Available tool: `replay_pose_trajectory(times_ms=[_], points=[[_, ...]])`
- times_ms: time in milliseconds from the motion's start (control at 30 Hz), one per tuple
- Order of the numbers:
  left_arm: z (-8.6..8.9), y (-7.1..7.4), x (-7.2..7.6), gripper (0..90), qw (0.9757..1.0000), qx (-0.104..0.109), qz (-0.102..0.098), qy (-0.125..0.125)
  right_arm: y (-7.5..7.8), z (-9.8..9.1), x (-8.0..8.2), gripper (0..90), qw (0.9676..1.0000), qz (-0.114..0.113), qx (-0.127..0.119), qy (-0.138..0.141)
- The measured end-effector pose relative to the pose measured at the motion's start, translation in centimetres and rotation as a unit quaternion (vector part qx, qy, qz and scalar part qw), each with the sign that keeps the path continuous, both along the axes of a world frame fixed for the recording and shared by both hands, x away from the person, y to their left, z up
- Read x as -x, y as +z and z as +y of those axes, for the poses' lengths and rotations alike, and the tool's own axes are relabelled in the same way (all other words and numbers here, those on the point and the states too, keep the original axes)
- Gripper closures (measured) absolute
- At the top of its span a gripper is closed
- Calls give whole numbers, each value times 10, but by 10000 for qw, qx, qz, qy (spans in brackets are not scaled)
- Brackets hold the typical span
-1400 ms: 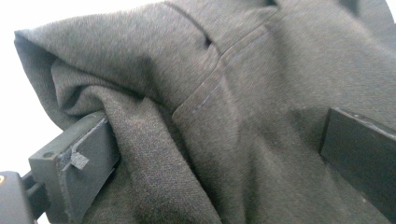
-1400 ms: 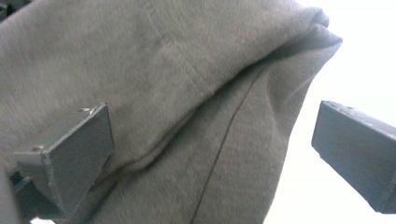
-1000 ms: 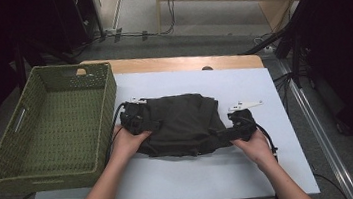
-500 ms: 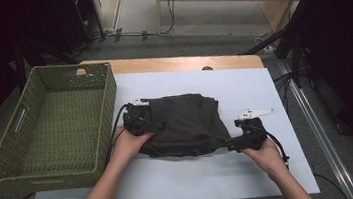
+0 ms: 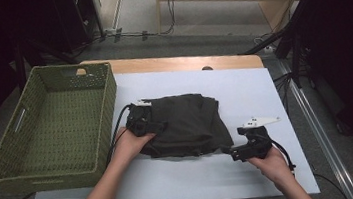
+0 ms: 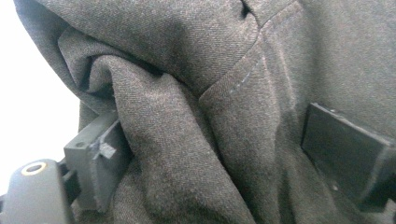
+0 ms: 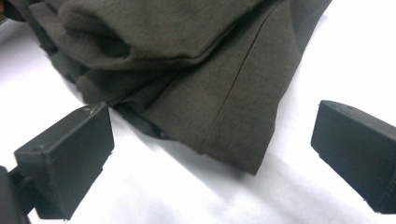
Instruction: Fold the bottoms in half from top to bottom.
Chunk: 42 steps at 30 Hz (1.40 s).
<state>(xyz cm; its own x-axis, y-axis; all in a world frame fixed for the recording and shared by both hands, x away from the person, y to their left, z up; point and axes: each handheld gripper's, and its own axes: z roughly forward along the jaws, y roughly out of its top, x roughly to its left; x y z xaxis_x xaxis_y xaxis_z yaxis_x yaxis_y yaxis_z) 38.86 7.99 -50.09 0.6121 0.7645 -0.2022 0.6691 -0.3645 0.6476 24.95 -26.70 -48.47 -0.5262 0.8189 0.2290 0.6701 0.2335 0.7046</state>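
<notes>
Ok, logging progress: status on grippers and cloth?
Left gripper closing around a cloth fold. Right gripper open, just short of its corner. Nothing in the way.

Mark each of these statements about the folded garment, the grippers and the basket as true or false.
1. The garment lies in the basket. False: it lies on the white sheet beside it.
2. The left gripper has cloth between its jaws. True; they have just been closing.
3. The right gripper grips the garment. False: its jaws are open, short of the garment's corner.
4. The basket holds nothing. True.
</notes>
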Motion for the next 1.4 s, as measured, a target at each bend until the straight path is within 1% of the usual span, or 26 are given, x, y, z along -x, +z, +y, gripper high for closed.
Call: replay_pose_trajectory(times_ms=[200,267,400,467,633,700,733,767,833,867,900,1000,1067,1167,1400], points=[[2,0,-1,127,10000,31,26,30,-2,-2,11,0,10000,57,-26,47],[1,1,0,131,10000,-14,20,69,-2,-2,14,0,10000,60,-32,63],[1,1,-1,130,9999,-12,27,99,-2,-4,21,0,10000,55,-49,31],[0,0,-1,119,10000,-50,-1,67,-3,-5,23,0,10000,66,-68,22],[-1,0,-1,107,10000,-39,13,40,-5,-3,30,0,9999,104,-65,48],[-2,-1,-1,107,9999,-104,-46,-13,-6,-3,34,0,9999,131,-72,33],[-3,-1,0,125,9998,-127,-108,-77,-7,-3,36,0,9998,154,-84,35],[-4,-1,0,165,9998,-109,-131,-132,-8,-4,38,0,9998,164,-75,38],[-5,-1,2,248,9997,-54,-120,-208,-9,-3,42,0,9997,229,-96,36],[-5,-1,2,288,9996,-13,-112,-241,-10,-3,43,0,9997,223,-87,51],[-5,-1,2,313,9996,31,-105,-253,-10,-2,44,0,9997,237,-79,72],[-3,-1,2,397,9995,188,-14,-254,-10,-1,43,0,9997,216,-72,75],[-2,-2,1,461,9994,245,16,-226,-10,-3,42,0,9997,216,-89,66],[-2,-1,1,568,9990,334,114,-268,-11,-3,41,0,9996,250,-83,69],[0,1,0,654,9982,449,255,-291,-11,1,40,0,9996,239,-81,139]])
